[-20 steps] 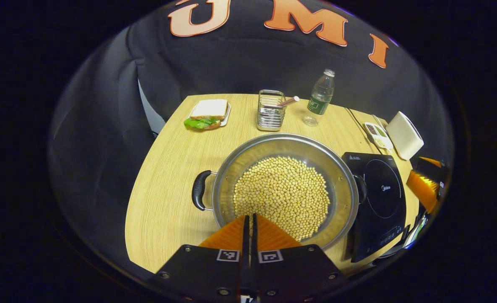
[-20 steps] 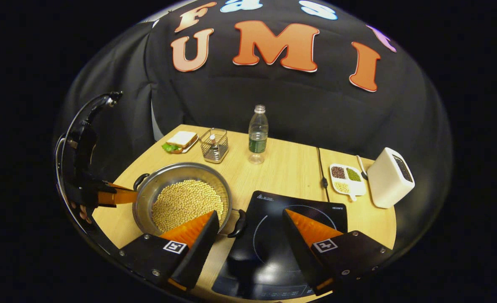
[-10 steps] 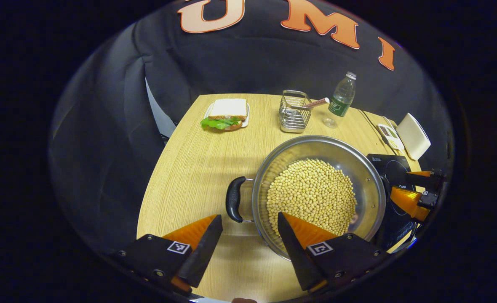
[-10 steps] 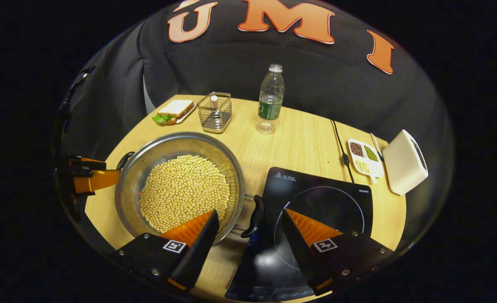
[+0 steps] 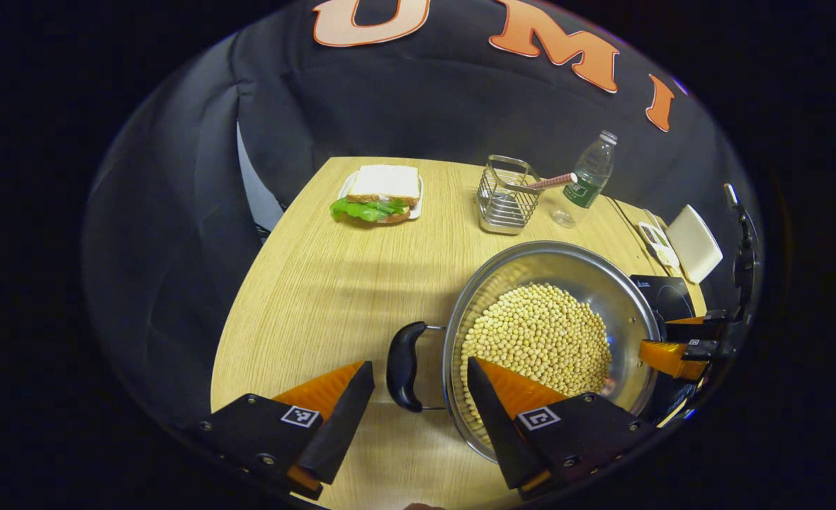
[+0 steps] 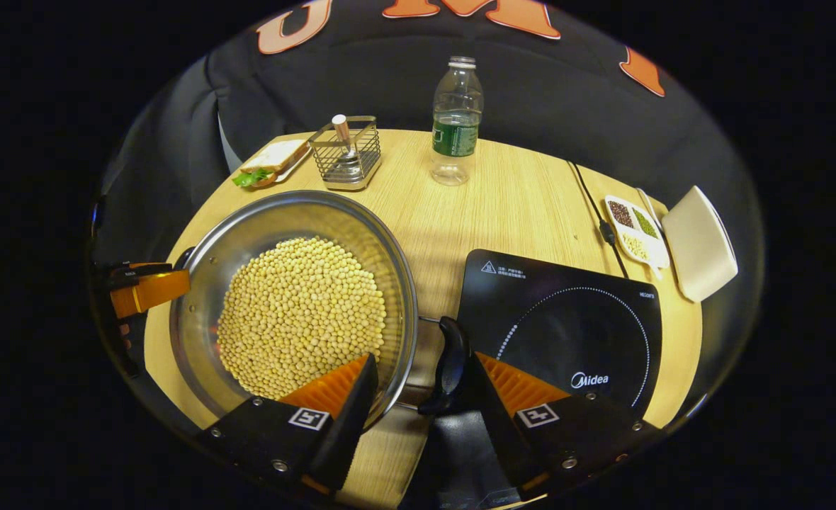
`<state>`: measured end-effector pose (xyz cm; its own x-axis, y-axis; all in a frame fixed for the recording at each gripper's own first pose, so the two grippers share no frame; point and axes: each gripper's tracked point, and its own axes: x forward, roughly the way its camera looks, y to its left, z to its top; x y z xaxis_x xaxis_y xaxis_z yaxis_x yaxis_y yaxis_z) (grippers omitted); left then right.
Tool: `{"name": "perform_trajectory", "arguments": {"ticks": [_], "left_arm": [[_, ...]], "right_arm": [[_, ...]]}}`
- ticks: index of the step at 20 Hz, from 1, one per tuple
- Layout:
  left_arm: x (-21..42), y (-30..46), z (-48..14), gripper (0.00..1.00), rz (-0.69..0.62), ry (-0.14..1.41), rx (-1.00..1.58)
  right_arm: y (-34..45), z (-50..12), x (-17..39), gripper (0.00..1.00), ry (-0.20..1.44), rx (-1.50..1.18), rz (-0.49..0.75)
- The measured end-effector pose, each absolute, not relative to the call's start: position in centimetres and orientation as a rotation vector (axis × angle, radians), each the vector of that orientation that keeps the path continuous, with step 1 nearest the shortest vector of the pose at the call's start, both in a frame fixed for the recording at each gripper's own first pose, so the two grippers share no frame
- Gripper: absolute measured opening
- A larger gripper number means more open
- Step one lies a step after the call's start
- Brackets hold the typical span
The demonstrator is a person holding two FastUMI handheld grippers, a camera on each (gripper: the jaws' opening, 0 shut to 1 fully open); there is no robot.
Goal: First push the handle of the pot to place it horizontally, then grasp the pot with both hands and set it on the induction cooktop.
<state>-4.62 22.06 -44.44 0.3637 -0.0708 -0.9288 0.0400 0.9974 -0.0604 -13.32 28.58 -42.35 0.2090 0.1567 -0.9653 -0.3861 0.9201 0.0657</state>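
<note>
Right gripper view: right tongs (image 6: 421,397) spread around the black handle (image 6: 448,365) of the bean-filled steel pot (image 6: 205,262), lower left of frame on the wooden worktop (image 6: 524,205), beside the black induction cooktop (image 6: 567,319). Left tongs (image 5: 418,397) spread around the opposite handle (image 5: 404,365); wire basket (image 6: 347,152) and clear bottle (image 6: 455,120) stand behind.

Pot (image 6: 198,283): bare metal, brushed satin wall with a brighter polished rim; its handles (image 5: 404,366) look like smooth, glossy black plastic. Cooktop (image 6: 567,319): flat black glass-like face, glossy and reflective. Tabletop (image 5: 319,283): light wood-grain finish, smooth, matt. Basket (image 5: 504,198): shiny metal wire. Bottle (image 6: 455,120): clear plastic, glossy. Toaster (image 6: 698,244): off-white casing, smooth, matt. Divided dish (image 6: 634,230): smooth white plastic or ceramic; cannot tell which. Booth wall: black cloth, matt.
</note>
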Motion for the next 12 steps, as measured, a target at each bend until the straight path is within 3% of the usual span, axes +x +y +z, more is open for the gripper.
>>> {"name": "perform_trajectory", "arguments": {"ticks": [6,12], "left_arm": [[-4.6,23.3,-45.8,0.87,-0.044,1.193,-0.046],[-4.9,24.0,-46.8,0.88,-0.040,1.196,-0.059]], "right_arm": [[28.4,-43.0,-13.2,0.77,1.322,-0.169,0.442],[28.9,-45.0,-13.0,0.75,1.387,-0.106,0.384]]}}
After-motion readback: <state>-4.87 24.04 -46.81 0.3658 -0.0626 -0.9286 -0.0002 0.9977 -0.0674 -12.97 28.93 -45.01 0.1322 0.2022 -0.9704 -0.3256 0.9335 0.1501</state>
